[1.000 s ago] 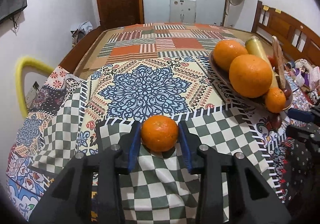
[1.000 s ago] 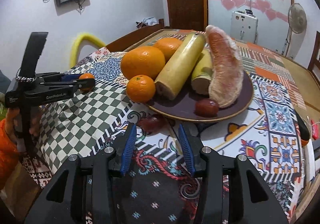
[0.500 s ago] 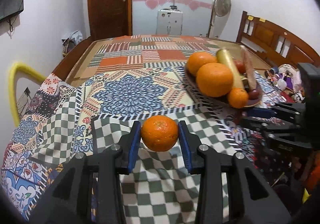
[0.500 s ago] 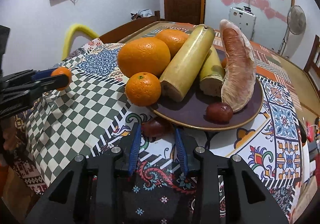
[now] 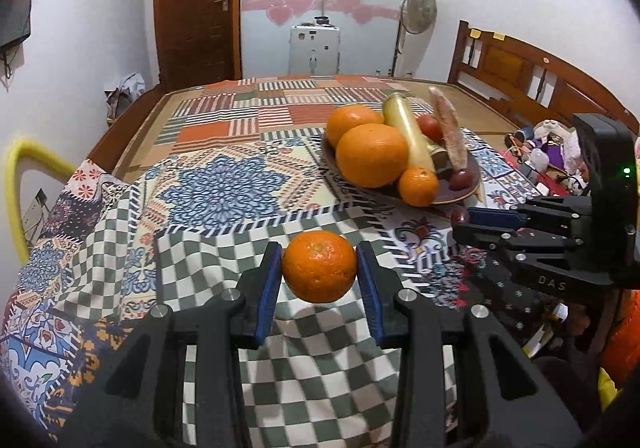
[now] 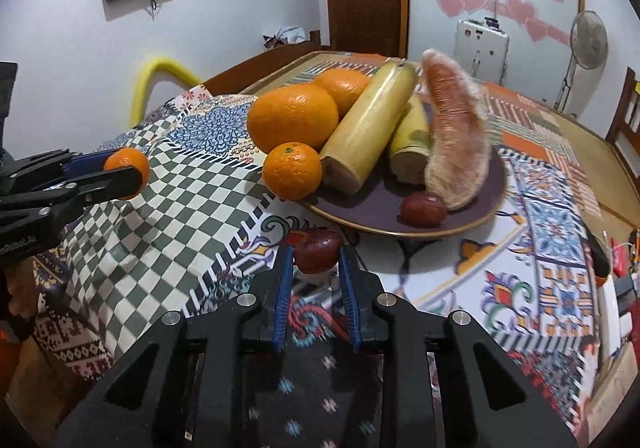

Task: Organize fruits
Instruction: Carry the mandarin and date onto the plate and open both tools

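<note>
Two tongs are loaded at once. The left tongs hold a small mandarin pinched between their blue pads, raised clear of the checked cloth and well short of the purple plate. The right tongs have just been closing and now sit narrow on a small dark red fruit, squeezed at the very tips of the pads, just in front of the plate's near rim.

On the plate lie two big oranges, a second mandarin perched on the near rim, two yellow banana-like pieces, a long pinkish segment and another dark red fruit. All of it rests on a patterned cloth over the table.

The red fruit is round and held only at the tips, so I judge it could squirt out if lifted quickly. The plate is crowded: setting anything against the rim mandarin might nudge it off onto the cloth, from where it could roll. Both tongs heading for the plate's same near edge could also knock together.

The side of the right tongs, seen from the left wrist view, reads "DAS". The lettering on the left tongs, seen from the right wrist view, is cut off at the frame edge and not readable.
</note>
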`<state>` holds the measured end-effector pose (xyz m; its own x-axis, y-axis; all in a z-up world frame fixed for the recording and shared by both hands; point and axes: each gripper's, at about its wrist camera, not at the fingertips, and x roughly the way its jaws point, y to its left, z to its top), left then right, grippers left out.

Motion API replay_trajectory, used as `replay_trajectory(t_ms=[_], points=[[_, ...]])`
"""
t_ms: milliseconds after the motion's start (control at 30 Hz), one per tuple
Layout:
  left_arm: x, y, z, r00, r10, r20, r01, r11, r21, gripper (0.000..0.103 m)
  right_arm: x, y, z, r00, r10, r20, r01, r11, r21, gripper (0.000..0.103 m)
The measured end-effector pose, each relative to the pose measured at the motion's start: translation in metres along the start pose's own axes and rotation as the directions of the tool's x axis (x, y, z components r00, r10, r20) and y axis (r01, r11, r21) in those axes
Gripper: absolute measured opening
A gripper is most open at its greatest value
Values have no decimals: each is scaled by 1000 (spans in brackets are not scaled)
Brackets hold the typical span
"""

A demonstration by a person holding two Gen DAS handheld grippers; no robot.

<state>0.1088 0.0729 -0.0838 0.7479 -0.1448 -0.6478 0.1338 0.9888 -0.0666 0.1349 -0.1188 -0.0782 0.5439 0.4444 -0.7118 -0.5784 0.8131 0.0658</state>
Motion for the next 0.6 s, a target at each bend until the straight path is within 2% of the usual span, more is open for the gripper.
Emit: replay_trajectory(t_ms=[300, 600], points=[[1, -38, 19, 998, -64, 30, 63, 997, 35, 37, -39, -27, -1, 995, -58, 87, 55, 998, 36, 22], [27, -75, 48, 993, -115, 39, 113, 992, 53, 37, -36, -61, 13, 988, -87, 127, 79, 995, 67, 22]])
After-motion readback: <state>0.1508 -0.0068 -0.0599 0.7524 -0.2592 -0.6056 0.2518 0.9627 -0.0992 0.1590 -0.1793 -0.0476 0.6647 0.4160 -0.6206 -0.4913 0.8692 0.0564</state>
